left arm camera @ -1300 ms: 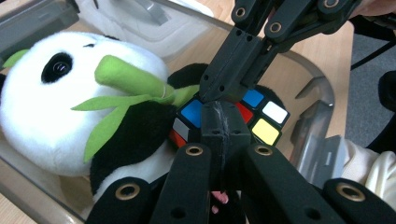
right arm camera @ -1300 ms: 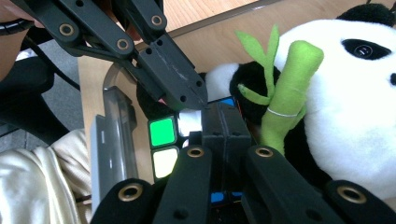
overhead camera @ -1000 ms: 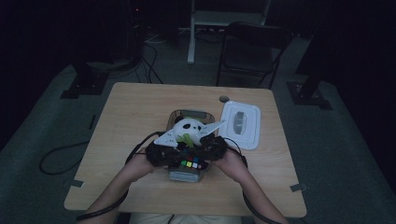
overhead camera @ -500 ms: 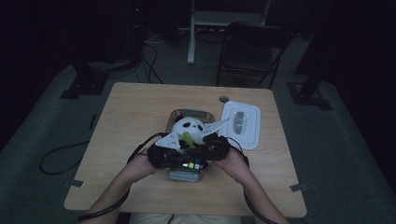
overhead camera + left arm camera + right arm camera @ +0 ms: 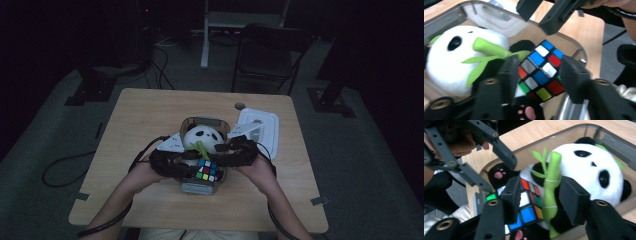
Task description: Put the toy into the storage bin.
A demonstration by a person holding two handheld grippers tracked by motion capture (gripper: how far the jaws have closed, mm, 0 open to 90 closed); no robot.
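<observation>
Two grippers meet over the clear container (image 5: pixel 192 187) near the table's (image 5: pixel 140 115) front edge, and both aim at what lies inside it. The puzzle cube (image 5: pixel 541 70) sits in the container's near end, resting against the belly of the plush panda (image 5: pixel 446 62), whose white head points toward the far end. The left gripper (image 5: pixel 537 75) has its fingers (image 5: pixel 507 75) spread on either side of the cube, flanking it closely, though whether they press on it I cannot tell; its jaws stand released or nearly so. The right gripper (image 5: pixel 537 197) comes in from the opposite side with its fingers (image 5: pixel 571 200) apart, straddling the green bamboo stalk (image 5: pixel 550 192) sewn to the panda, with the cube just beside its left finger. Judging by this, the left gripper is better placed for the cube. The container wall and the panda's black paw (image 5: pixel 525 110) crowd the approach. The white lid (image 5: pixel 260 130) lies on the table just right of the container.
</observation>
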